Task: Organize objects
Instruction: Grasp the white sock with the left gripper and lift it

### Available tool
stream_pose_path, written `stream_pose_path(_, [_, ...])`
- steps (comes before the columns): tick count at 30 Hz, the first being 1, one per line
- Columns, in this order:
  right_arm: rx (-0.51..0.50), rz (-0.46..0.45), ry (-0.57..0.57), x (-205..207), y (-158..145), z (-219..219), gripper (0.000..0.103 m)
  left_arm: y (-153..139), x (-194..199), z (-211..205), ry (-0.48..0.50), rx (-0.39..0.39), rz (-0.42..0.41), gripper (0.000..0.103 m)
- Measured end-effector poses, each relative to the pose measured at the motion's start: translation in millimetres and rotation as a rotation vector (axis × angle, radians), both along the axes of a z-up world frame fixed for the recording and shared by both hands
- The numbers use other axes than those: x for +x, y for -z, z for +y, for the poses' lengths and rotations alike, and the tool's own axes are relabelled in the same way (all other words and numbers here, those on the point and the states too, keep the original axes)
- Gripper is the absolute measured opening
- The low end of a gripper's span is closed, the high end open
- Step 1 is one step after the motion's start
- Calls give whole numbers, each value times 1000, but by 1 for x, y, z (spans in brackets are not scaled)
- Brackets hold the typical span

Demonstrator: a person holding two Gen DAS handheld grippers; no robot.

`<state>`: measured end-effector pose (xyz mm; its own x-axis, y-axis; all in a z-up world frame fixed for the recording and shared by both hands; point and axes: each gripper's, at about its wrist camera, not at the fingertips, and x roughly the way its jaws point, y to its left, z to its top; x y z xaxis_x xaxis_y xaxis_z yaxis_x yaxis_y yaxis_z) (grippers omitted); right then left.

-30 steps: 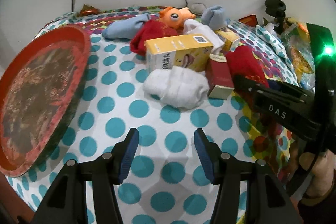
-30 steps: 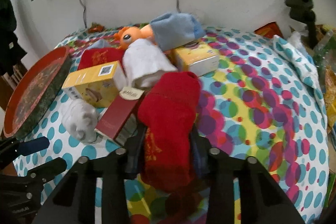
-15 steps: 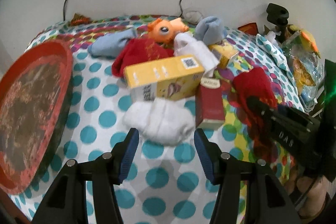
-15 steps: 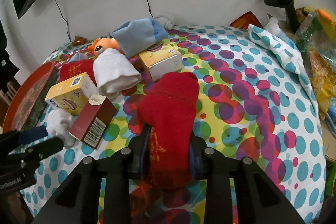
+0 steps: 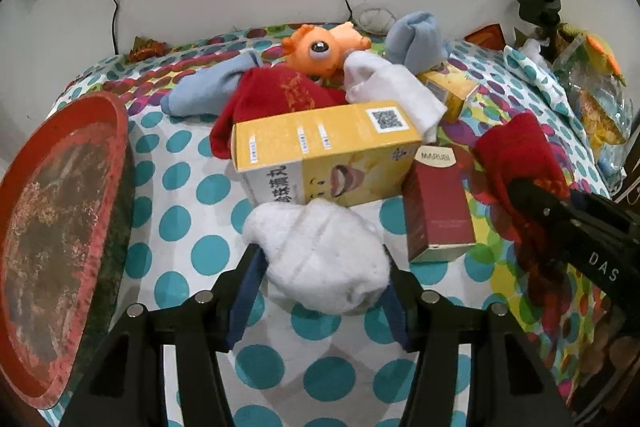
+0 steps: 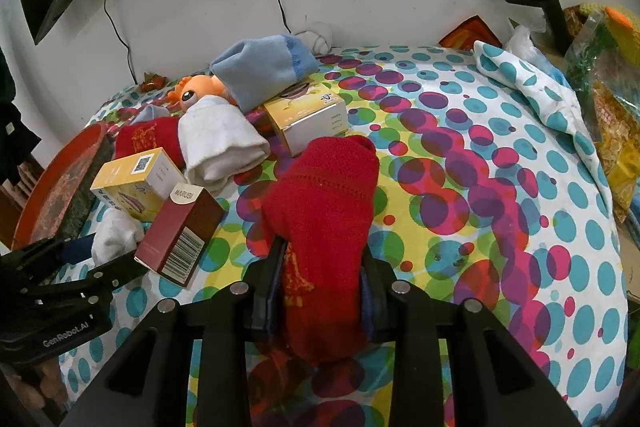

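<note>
A rolled white sock (image 5: 320,263) lies on the dotted cloth in front of a long yellow box (image 5: 320,147). My left gripper (image 5: 320,253) straddles this sock, its jaws opening, the blue pads at the sock's sides without squeezing it. My right gripper (image 6: 322,251) is shut on a red sock (image 6: 324,195) that lies lengthwise on the cloth. In the left wrist view the right gripper (image 5: 560,223) shows at the right edge with that red sock (image 5: 516,155). A dark red box (image 5: 438,211) lies between the two socks.
A round red tray (image 5: 60,219) sits at the left. Behind the yellow box are a second red sock (image 5: 280,95), blue socks (image 5: 208,87), a white sock (image 5: 392,91), an orange fish toy (image 5: 320,51) and a small yellow box (image 6: 308,123). Bags (image 6: 608,115) crowd the right edge.
The left gripper has moved forward and down until the white sock sits between its fingers. The right gripper still holds the red sock and has hardly moved in the last half second.
</note>
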<state>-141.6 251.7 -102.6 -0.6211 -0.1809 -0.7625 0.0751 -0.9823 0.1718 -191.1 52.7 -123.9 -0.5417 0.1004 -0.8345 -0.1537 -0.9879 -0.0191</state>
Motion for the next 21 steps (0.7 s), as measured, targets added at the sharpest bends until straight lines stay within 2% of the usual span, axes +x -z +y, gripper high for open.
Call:
stream_pose_path(5, [18, 1, 0, -1, 0, -2, 30, 1, 1, 0, 5, -2, 21, 56])
stream_pose_path(7, [21, 1, -1, -1, 0, -2, 30, 0, 1, 1, 5, -4, 25, 52])
stream_pose_path(9, [27, 1, -2, -1, 0, -3, 30, -1, 2, 0, 2, -3, 25, 44])
stream_pose_path(12, [32, 1, -1, -1, 0, -3, 30, -1, 3, -2, -1, -6, 20, 40])
stream_pose_path(21, [31, 2, -1, -1, 0, -4, 30, -10, 20, -1, 24, -24, 34, 40])
